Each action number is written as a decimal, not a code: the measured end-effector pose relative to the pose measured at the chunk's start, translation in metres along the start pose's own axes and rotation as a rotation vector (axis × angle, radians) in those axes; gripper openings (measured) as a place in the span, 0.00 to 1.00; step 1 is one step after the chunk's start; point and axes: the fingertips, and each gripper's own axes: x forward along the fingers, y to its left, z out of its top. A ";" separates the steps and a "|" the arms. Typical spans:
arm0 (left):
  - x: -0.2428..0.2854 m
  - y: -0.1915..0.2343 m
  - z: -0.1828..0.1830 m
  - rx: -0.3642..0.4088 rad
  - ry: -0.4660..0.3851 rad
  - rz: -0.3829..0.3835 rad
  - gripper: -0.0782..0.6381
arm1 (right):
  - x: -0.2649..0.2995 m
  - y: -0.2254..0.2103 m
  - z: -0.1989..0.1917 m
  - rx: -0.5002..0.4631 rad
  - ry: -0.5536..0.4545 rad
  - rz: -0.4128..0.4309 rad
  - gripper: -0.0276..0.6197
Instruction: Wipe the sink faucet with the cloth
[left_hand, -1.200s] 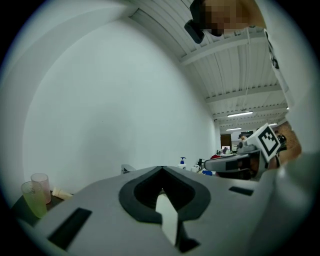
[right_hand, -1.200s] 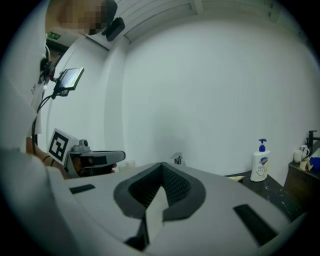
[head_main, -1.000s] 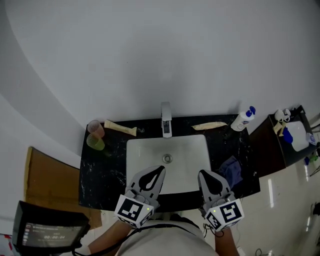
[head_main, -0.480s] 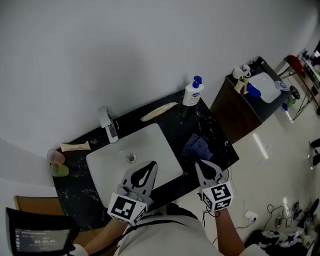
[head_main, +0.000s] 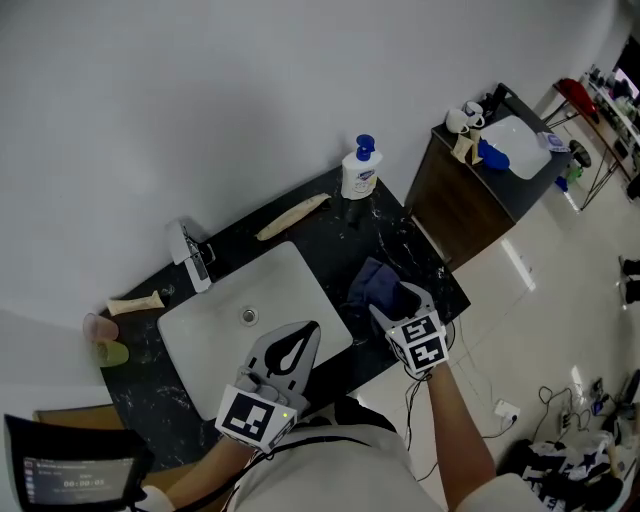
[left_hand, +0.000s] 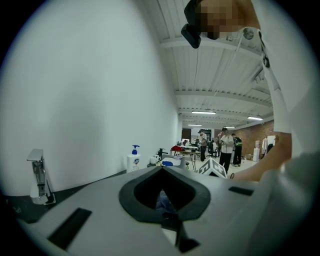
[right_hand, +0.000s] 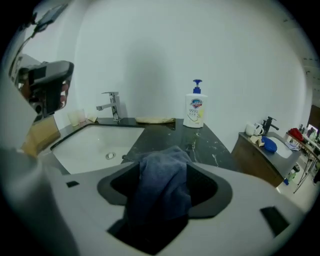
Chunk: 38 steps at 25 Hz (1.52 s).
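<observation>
The chrome faucet (head_main: 190, 255) stands behind the white sink (head_main: 215, 320) on the black counter. It also shows in the left gripper view, as the faucet (left_hand: 37, 175), and in the right gripper view, as the faucet (right_hand: 112, 104). A crumpled blue cloth (head_main: 372, 283) lies on the counter right of the sink. My right gripper (head_main: 402, 300) is down at it. Its jaws have just been opening and stand apart, and the cloth (right_hand: 162, 185) lies bunched between them. My left gripper (head_main: 305, 335) hovers over the sink's front edge, jaws together and holding nothing.
A white soap bottle with a blue pump (head_main: 360, 170) stands at the back right of the counter, beside a beige tube (head_main: 290, 215). Two cups (head_main: 105, 340) sit at the far left. A dark cabinet (head_main: 480, 190) with mugs adjoins on the right. People stand far off.
My right gripper has swung right and down from the sink's front onto the blue cloth, and its jaws have parted. The left gripper shifted with it. The head view has turned.
</observation>
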 end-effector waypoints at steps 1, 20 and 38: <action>-0.002 0.003 0.000 -0.002 0.002 0.015 0.11 | 0.006 -0.003 -0.003 0.001 0.030 0.000 0.48; -0.106 0.078 0.007 -0.044 -0.068 0.364 0.10 | 0.022 0.048 0.064 -0.099 -0.020 0.120 0.17; -0.178 0.139 0.008 -0.058 -0.113 0.606 0.11 | 0.058 0.270 0.232 -0.347 -0.328 0.586 0.18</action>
